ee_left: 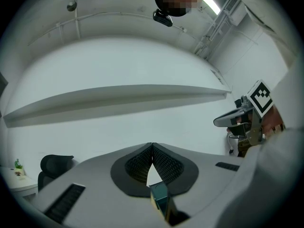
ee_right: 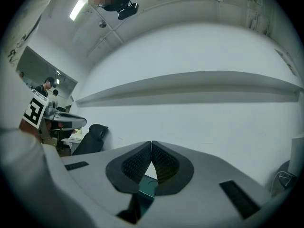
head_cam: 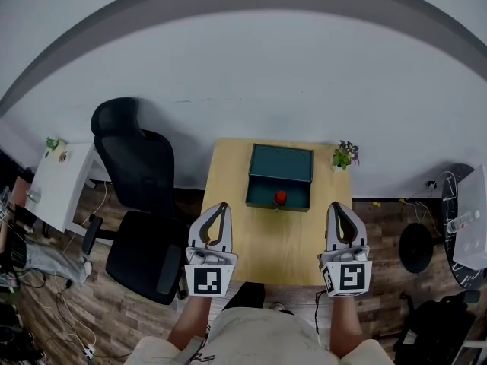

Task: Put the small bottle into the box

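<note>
A teal box [head_cam: 280, 175] stands at the far middle of the wooden table [head_cam: 228, 173], its front compartment open toward me. A small red thing [head_cam: 280, 197], apparently the small bottle, sits inside that open front. My left gripper [head_cam: 222, 204] hangs over the table's near left part, shut with nothing in it. My right gripper [head_cam: 335, 204] hangs over the near right part, also shut and empty. In the left gripper view the left gripper [ee_left: 152, 144] has its pads meeting, with the teal box [ee_left: 159, 194] showing below them. The right gripper [ee_right: 151, 142] looks the same in its own view.
A black office chair [head_cam: 137, 196] stands close to the table's left side. A small potted plant [head_cam: 345, 155] sits at the table's far right corner. A white side table [head_cam: 57, 181] is at the far left, a round black base [head_cam: 415, 247] on the floor at right.
</note>
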### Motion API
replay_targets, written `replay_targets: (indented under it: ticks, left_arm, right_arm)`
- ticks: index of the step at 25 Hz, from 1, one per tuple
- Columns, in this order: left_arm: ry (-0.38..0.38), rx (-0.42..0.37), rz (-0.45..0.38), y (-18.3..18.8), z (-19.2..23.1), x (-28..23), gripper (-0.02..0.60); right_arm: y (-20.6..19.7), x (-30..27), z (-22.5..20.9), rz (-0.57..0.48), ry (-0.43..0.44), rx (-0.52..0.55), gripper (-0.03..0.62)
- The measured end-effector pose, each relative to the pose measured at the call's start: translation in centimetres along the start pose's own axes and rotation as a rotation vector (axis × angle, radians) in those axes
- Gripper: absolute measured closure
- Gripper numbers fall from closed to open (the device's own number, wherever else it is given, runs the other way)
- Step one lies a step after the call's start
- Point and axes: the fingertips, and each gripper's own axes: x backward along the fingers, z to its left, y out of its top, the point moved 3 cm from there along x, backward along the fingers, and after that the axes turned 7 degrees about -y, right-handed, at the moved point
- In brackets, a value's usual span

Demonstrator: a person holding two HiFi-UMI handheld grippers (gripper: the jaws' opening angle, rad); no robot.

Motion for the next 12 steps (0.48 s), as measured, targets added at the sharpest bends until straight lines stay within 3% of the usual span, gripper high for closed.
replay_targets:
  ticks: [12]
  left_arm:
    - [0.022,0.004,0.011,0.0,0.4,0.9,0.574]
  right_arm:
    - [0.1,0.1,1.0,-0.004,0.029,-0.008,0.577]
